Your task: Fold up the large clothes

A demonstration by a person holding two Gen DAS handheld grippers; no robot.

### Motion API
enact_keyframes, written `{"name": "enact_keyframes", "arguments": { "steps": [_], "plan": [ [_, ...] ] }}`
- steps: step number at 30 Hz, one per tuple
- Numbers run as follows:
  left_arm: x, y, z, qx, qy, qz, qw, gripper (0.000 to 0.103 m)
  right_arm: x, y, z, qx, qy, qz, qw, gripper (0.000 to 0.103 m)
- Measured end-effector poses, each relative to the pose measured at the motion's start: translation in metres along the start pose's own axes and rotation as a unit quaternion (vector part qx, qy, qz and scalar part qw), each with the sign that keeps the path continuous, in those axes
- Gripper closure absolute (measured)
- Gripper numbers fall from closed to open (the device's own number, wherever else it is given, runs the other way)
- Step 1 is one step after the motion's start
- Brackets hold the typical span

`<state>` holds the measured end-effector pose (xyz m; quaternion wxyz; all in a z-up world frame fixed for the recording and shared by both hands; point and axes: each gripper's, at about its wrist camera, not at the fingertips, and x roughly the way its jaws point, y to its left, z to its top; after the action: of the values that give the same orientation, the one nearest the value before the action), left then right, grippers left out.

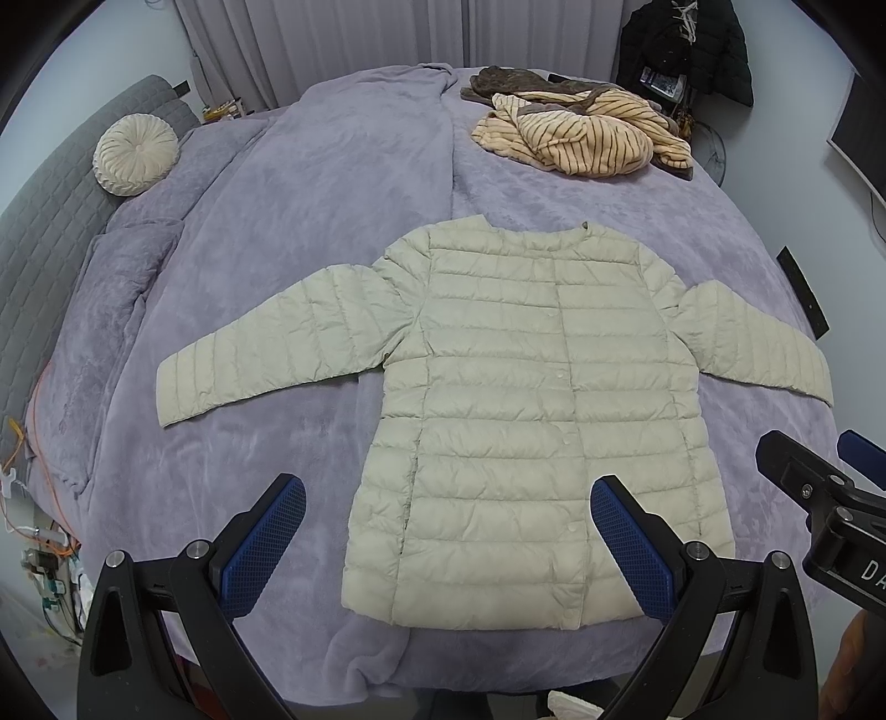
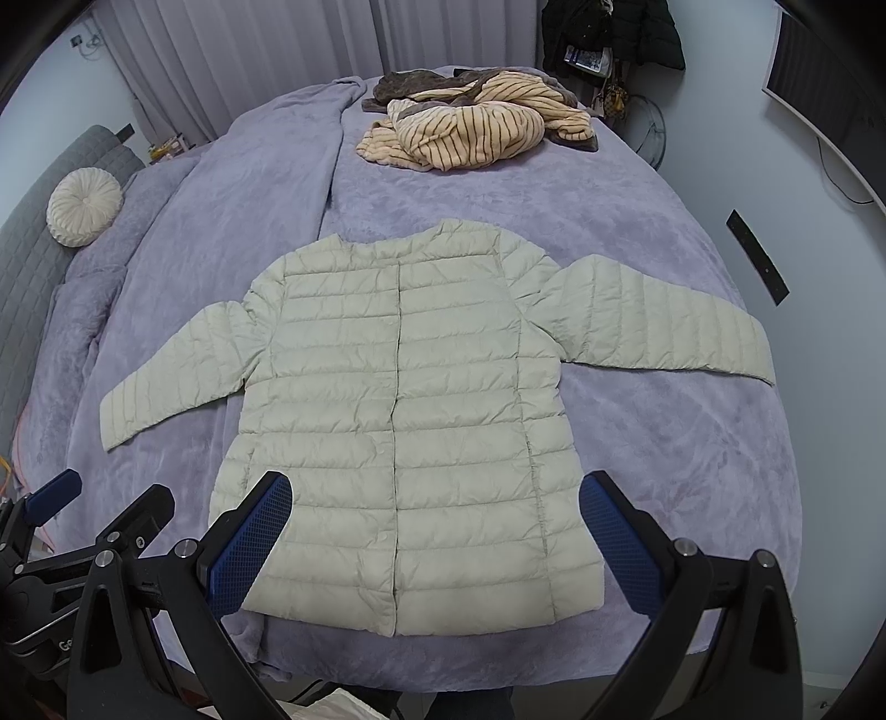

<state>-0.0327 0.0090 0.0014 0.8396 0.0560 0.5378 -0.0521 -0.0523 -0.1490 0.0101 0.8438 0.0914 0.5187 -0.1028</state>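
Puffer jacket (image 1: 531, 410) is laid out flat, front side up, on the lavender fleece blanket (image 1: 310, 232) covering the bed; it's pale beige, quilted in horizontal rows, snapped closed down the middle, round collarless neck pointing away from the cameras and hem closest to them; both sleeves are stretched out to the sides, angled slightly down toward the hem.

Left gripper (image 1: 448, 548) is hanging above the near edge of the bed with its blue-padded fingers (image 1: 266, 545) spread wide and nothing between them; from its camera the hem's left half sits right in the gap, but it's not touching the fabric as far as I can see. Right gripper (image 2: 437, 545) is the same deal; fingers wide apart, empty, hovering over the hem area. The two tools are side by side, each peeking into the other's view at the edge.

Other stuff on the bed: a crumpled striped peach-and-brown fleece garment (image 1: 587, 133) piled at the far end, well apart from the jacket; a round pleated cream cushion (image 1: 135, 155) off to the left against the grey quilted headboard (image 1: 50, 232); a dark coat (image 1: 686, 50) hangs by the wall beyond the bed.
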Motion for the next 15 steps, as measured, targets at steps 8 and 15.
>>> {"name": "enact_keyframes", "arguments": {
  "steps": [8,15],
  "plan": [
    [0.0011,0.0012,0.0015,0.000,0.002,-0.001,1.0000,0.000,0.0013,0.0019,-0.0018,-0.002,0.002,0.000,1.000,0.000],
    [0.0025,0.0027,0.0027,-0.003,0.004,-0.001,1.0000,0.000,0.0032,0.0069,-0.0032,-0.003,0.002,-0.001,1.000,0.000]
  ]
}}
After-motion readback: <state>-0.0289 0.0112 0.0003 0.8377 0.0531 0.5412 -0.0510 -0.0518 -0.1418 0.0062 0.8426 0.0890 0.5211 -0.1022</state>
